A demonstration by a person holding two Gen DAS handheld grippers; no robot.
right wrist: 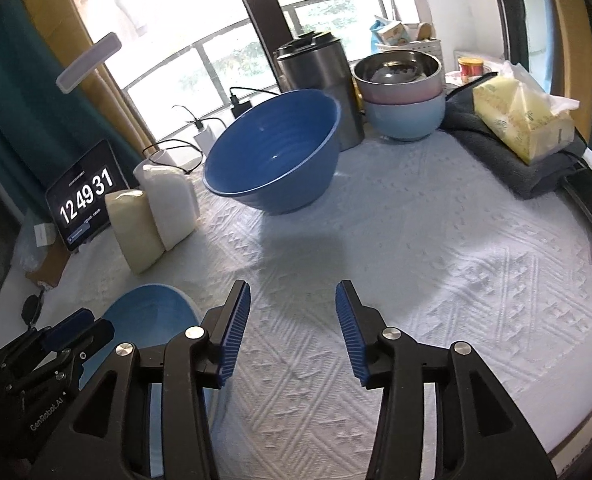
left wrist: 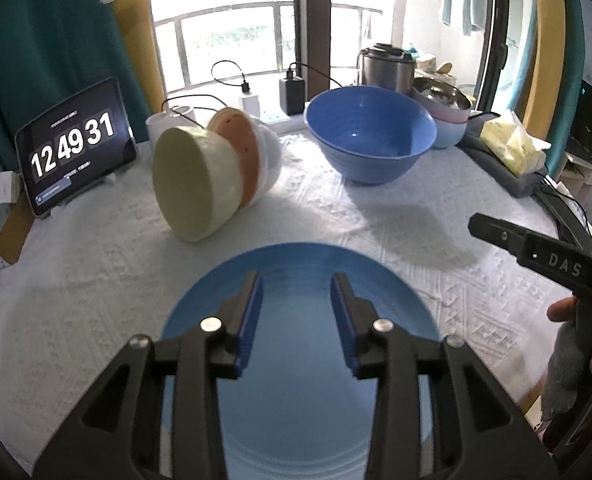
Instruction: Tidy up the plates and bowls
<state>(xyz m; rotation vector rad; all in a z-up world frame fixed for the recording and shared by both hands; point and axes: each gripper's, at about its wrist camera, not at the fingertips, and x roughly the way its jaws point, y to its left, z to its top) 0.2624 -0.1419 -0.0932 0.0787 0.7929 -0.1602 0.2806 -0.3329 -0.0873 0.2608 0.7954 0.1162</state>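
Left gripper [left wrist: 296, 280]: jaws apart, nothing between the pads; it hangs above the blue plate [left wrist: 296, 360], which lies flat on the white tablecloth [left wrist: 96, 300] at the near edge. Right gripper [right wrist: 293, 290]: jaws apart and empty, positioned over bare cloth to the right of the plate.

Beyond the plate, a nested stack of small bowls [left wrist: 212, 172] lies on its side, the pale green base facing the left wrist camera. To the right of the stack, the large blue bowl [left wrist: 369, 132] stands upright and is empty. Behind it, against a steel pot [right wrist: 319, 88], stands a second stack [right wrist: 401, 92]: a metal bowl in a pink bowl in a light blue bowl. A tablet [left wrist: 76, 144] showing a clock stands at far left.
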